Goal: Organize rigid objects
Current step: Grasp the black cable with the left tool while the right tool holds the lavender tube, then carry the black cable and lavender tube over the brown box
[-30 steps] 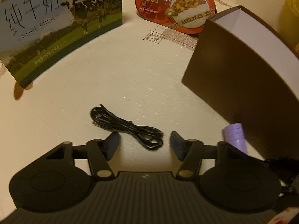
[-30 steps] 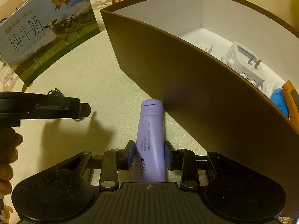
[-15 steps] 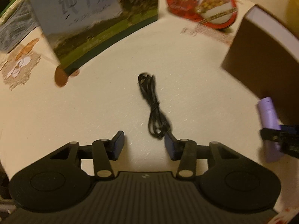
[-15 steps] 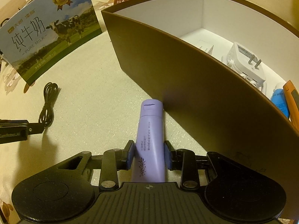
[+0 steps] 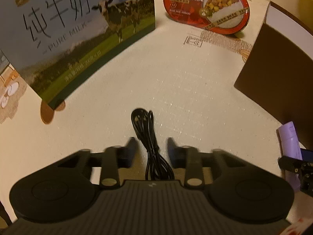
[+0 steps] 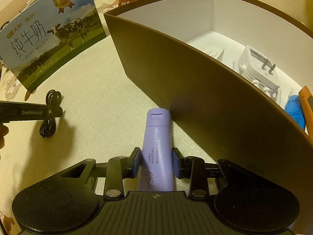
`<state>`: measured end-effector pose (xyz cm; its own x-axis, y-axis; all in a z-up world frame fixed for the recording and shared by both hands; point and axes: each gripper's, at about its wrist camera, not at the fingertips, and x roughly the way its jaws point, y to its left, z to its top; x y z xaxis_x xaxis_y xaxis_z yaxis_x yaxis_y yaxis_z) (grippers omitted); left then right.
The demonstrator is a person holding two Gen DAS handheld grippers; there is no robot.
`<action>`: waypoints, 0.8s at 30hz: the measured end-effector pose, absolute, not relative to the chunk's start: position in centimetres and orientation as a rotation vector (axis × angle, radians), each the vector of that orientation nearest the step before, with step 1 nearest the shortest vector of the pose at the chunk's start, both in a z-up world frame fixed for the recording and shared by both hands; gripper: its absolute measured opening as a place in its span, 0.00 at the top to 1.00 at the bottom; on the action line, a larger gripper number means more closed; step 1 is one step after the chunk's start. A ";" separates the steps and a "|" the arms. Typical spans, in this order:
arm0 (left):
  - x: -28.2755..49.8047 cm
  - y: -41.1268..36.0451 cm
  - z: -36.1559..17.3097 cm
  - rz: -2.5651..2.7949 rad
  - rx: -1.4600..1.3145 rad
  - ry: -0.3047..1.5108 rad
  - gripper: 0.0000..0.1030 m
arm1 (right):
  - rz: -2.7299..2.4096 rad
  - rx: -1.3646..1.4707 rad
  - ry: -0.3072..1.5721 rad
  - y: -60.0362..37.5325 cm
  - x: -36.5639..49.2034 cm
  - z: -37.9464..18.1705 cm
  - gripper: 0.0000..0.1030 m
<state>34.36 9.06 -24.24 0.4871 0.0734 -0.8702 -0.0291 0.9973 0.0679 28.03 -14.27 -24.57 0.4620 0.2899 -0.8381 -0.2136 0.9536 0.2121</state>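
The left gripper (image 5: 151,146) straddled the black cable (image 5: 150,145), jaws closing around it but not visibly pinching yet; the fingers (image 5: 131,146) were blurred, with a gap showing either side of the bundle. That cable lay loosely bundled on the worktop (image 5: 176,82), between the milk carton (image 5: 78,33) and the brown box (image 6: 195,90). The risk, as I judged it: a soft, floppy bundle could have been caught by a strand or two only, so the rest would have trailed, unwound, or snagged on the box rim on the way over.

Over on the right, the right gripper (image 6: 156,163) was clamped on the purple tube (image 6: 156,146), which pointed forward with its cap almost touching the box's outer wall. A straight push from there would have jammed the cap against the wall or shoved the box; the tube needed lifting over the rim, I reckoned.

Inside the box, white-lined and open-topped, sat a white plug adapter (image 6: 258,68), a small white carton (image 6: 214,51), a blue item (image 6: 295,111) and something orange (image 6: 306,101) at the frame edge. A red meal tub (image 5: 207,5) stood beyond, its contents unseen.
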 end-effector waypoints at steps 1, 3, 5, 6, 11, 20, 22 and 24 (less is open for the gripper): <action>34.1 9.0 -24.3 0.054 0.042 1.061 0.87 | 0.312 0.082 1.044 -14.3 28.0 -24.6 0.70; 33.2 8.6 -24.3 0.040 0.063 1.067 0.89 | 0.313 0.090 1.042 -14.4 28.0 -24.6 0.70; 32.0 7.8 -24.3 0.004 0.086 1.070 0.89 | 0.313 0.093 1.040 -14.4 28.0 -24.6 0.70; 31.5 7.4 -24.3 -0.011 0.084 1.074 0.89 | 0.314 0.091 1.040 -14.3 28.1 -24.6 0.70; 30.1 5.7 -24.2 -0.046 0.053 1.092 0.89 | 0.319 0.071 1.034 -14.0 28.2 -24.7 0.70; 31.3 5.1 -24.2 -0.031 0.069 1.127 0.88 | 0.337 -0.010 1.017 -12.9 28.2 -24.9 0.70; 31.1 5.0 -24.1 -0.029 0.071 1.124 0.89 | 0.343 -0.027 1.011 -12.7 28.1 -24.9 0.70; 31.0 4.8 -24.0 -0.032 0.069 1.125 0.89 | 0.351 -0.030 1.012 -12.8 28.1 -24.9 0.70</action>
<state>31.05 4.84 -24.03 0.4313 0.0089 -0.9021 0.0603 0.9974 0.0387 28.07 -12.79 -24.91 0.4793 0.2735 -0.8340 -0.3014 0.9437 0.1362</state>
